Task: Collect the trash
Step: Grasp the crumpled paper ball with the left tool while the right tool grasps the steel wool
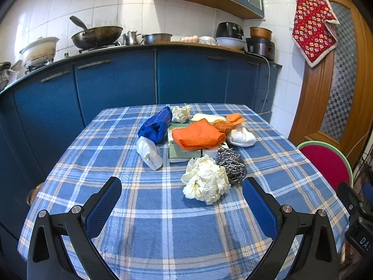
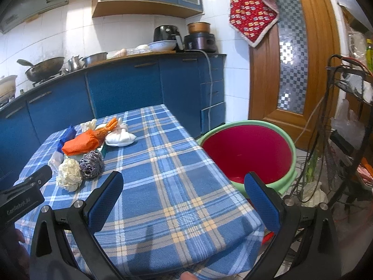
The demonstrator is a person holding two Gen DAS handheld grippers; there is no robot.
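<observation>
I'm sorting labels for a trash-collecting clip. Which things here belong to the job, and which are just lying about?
Job: crumpled paper ball, far paper wad, red basin, likely the bin; both open grippers, left, right.

Lying about, probably: steel scourer, orange cloth, blue cloth, wok.

Bright, sharp daylight views; fisheye bending and dark corners.

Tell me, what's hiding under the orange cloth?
The orange cloth lies on a pale green box on the table. Only the box's front shows; its top is covered.
</observation>
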